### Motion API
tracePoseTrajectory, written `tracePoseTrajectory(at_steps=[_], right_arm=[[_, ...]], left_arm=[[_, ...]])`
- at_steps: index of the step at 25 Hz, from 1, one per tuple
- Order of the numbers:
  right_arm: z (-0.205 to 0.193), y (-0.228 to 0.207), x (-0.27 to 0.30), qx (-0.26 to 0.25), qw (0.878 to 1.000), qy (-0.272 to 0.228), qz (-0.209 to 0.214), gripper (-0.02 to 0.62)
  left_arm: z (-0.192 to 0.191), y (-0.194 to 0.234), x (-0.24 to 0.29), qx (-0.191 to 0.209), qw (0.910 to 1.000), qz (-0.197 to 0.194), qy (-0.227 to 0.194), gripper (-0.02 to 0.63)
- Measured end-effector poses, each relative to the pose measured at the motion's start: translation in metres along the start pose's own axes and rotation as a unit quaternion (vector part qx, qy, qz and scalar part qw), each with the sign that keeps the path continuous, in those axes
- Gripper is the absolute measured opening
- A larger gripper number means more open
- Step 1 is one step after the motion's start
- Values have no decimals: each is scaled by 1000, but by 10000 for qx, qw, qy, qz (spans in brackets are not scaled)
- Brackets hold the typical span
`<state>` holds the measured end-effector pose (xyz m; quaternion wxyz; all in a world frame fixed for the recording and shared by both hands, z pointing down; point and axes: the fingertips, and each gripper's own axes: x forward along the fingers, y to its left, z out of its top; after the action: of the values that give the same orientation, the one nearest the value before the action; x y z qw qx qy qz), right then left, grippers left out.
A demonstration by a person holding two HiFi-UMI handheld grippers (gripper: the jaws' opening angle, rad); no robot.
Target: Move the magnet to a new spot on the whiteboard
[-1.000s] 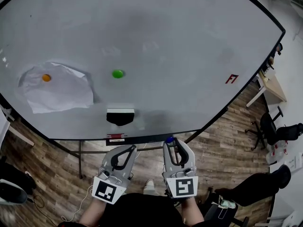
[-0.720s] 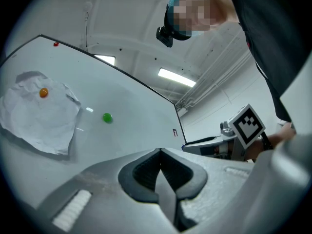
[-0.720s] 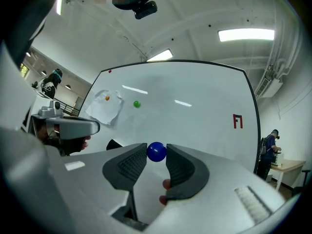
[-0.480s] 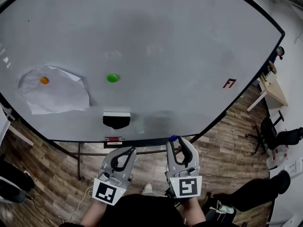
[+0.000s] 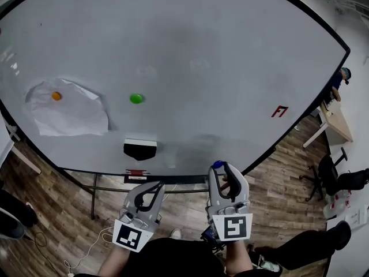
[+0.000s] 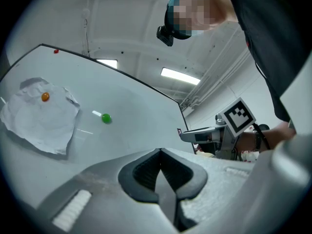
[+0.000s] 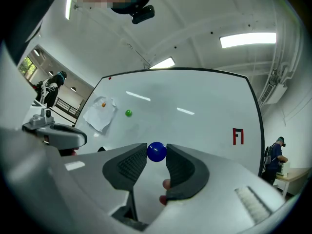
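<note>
Head view looks down on my whiteboard [image 5: 202, 45], wide and mostly bare, standing over a wood-plank floor [image 5: 277, 180]. On it sit a green magnet [image 5: 136, 98], an orange magnet [image 5: 56, 96] on a crumpled sheet of paper [image 5: 72, 120] at the left, a black eraser [image 5: 140, 149] near the lower edge, and a red mark [image 5: 279, 111] at the right. My right gripper [image 5: 225, 169] pinches the blue magnet [image 5: 217, 165] at its tips, near the board's lower edge. My left gripper [image 5: 151, 190] has its jaws pressed together on nothing. A desk [image 5: 337, 123] and an office chair [image 5: 337, 169] stand at the right, under ceiling strip lights [image 7: 248, 39].
</note>
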<state>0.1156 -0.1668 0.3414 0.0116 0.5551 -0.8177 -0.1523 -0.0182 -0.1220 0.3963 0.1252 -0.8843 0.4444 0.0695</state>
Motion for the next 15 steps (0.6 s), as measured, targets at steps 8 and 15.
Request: tracePoseTrajectory(at_steps=[8, 15], right_arm=[[14, -18, 10, -153, 9993, -280, 195, 127], [33, -39, 27, -288, 9977, -556, 263, 127]], left_arm=[[-2, -6, 10, 37, 9998, 218, -13, 2], [-4, -6, 19, 60, 9990, 437, 14, 2]])
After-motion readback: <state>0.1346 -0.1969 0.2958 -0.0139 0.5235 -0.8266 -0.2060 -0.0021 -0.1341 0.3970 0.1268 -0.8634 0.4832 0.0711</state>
